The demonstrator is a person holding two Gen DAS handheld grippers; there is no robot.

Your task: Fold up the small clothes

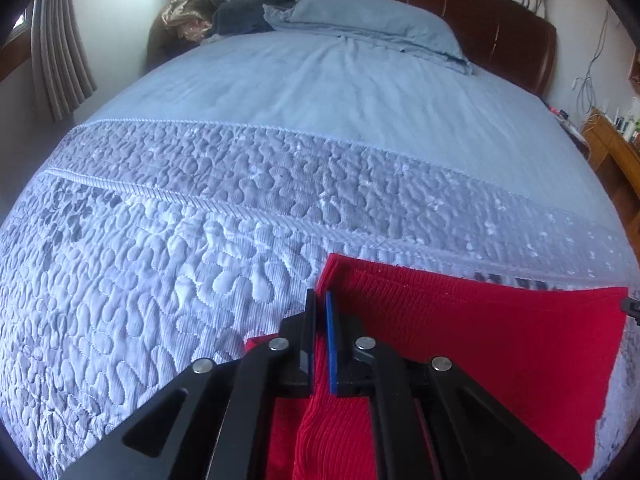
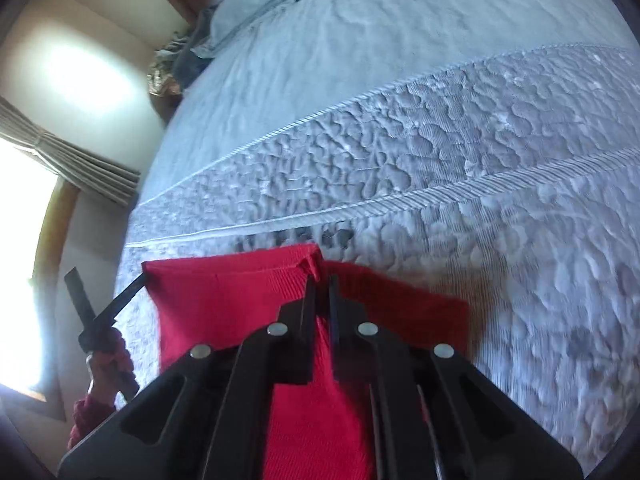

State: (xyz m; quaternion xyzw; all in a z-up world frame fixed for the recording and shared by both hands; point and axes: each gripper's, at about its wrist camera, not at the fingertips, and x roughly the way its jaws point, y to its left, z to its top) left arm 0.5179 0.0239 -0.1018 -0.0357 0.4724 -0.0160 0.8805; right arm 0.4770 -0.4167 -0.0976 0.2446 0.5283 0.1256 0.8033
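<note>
A red knit garment (image 1: 460, 332) hangs stretched between my two grippers above the bed. My left gripper (image 1: 320, 294) is shut on its left top corner, with red cloth pinched between the jaws. My right gripper (image 2: 321, 278) is shut on the other top corner of the red garment (image 2: 224, 300). The tip of the right gripper shows at the far right edge of the left wrist view (image 1: 632, 308). The left gripper and the hand that holds it show at the left of the right wrist view (image 2: 100, 320).
A blue quilted bedspread (image 1: 200, 220) covers the bed below the garment. A blue pillow (image 1: 372, 16) and a heap of clothes (image 1: 224, 12) lie by the dark headboard (image 1: 500, 20). A curtain (image 1: 60, 52) hangs at left, a wooden desk (image 1: 612, 148) stands at right.
</note>
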